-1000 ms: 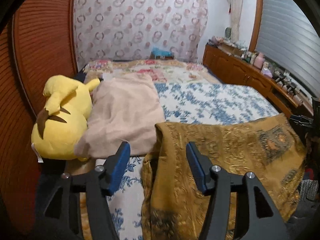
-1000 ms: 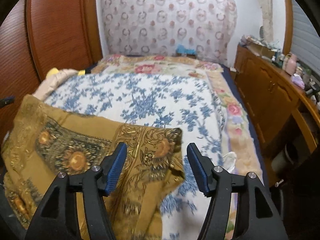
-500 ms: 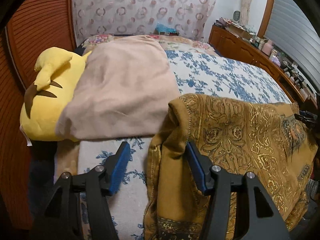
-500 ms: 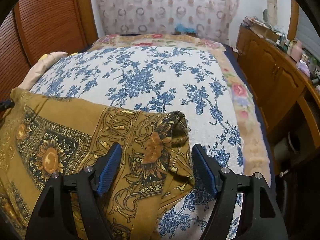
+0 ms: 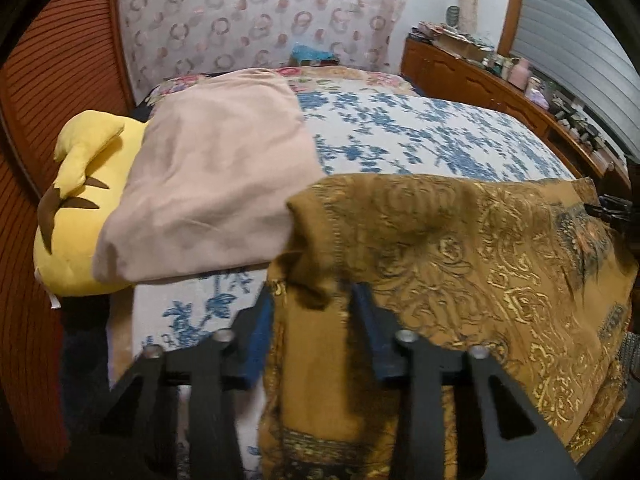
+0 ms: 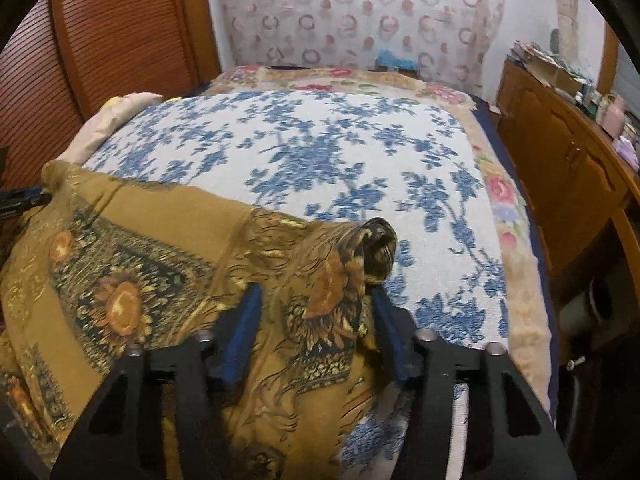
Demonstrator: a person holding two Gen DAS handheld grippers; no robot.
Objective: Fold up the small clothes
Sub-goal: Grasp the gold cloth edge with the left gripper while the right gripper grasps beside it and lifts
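One brown patterned cloth [image 5: 460, 264] lay across the near end of the bed [image 5: 420, 136], and two grippers held it, one at each end. On the bed there was also one pink pillow [image 5: 216, 184] with one yellow plush toy [image 5: 76, 208] tucked against its left side, both near the wooden wall panel [image 5: 52, 80]. A wooden cabinet [image 6: 560, 160] ran along the right side of the room, its top crowded with small items too blurred to count. The left gripper [image 5: 310, 320] pointed forward over the near left corner of the bed, its blue-padded fingers [image 5: 260, 320] narrowed around a bunched corner of the cloth, which rose in a fold between them and hung down in front. The right gripper [image 6: 316, 320] pointed forward in the same way at the other end, its fingers [image 6: 246, 320] drawn in on a gathered, rolled-up corner [image 6: 376, 248] of the cloth. The cloth stretched between the two grippers in a slack span, its far edge resting on the blue flowered bedspread [image 6: 320, 152] and its near part draping down over the foot of the bed. It was mustard brown with gold scrollwork, dark borders and orange sunflower motifs [image 6: 120, 308], and showed creases near both held corners.
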